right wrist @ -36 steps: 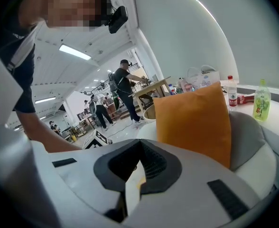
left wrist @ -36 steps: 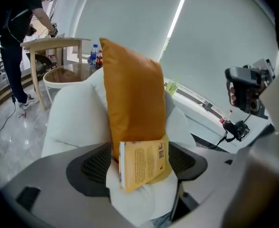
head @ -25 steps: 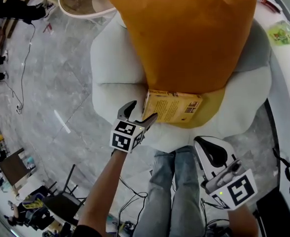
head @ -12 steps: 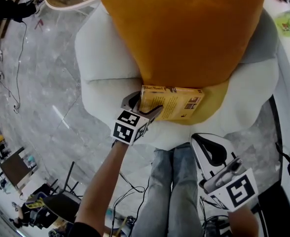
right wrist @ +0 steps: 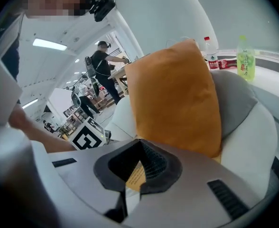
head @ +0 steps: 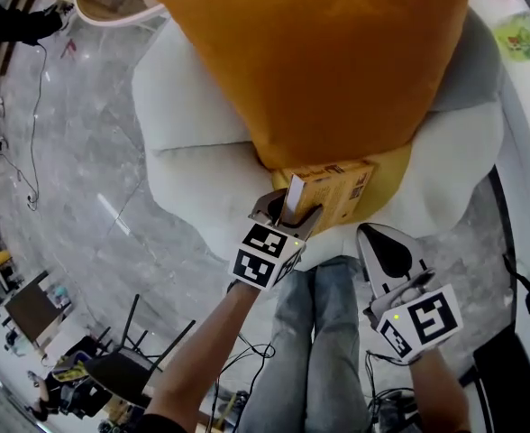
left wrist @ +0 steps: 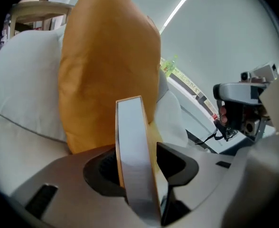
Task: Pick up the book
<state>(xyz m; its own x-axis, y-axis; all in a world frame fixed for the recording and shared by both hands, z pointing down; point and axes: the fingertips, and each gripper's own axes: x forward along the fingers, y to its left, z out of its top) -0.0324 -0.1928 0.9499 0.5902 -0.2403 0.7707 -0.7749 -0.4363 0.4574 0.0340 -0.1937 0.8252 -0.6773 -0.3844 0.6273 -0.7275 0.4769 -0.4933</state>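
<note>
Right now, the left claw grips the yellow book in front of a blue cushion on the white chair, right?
Not quite: the cushion is orange, not blue, as the head view shows. The rest holds: the left claw, whose jaws have just been closing, grips the yellow book in front of it on the white chair.

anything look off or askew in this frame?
Only the book: it stands tilted on edge rather than lying flat, clamped between the jaws of the left gripper, which have just been closing on it, at the foot of the orange cushion. That fits a pick. Nothing looks spilled or damaged.
</note>
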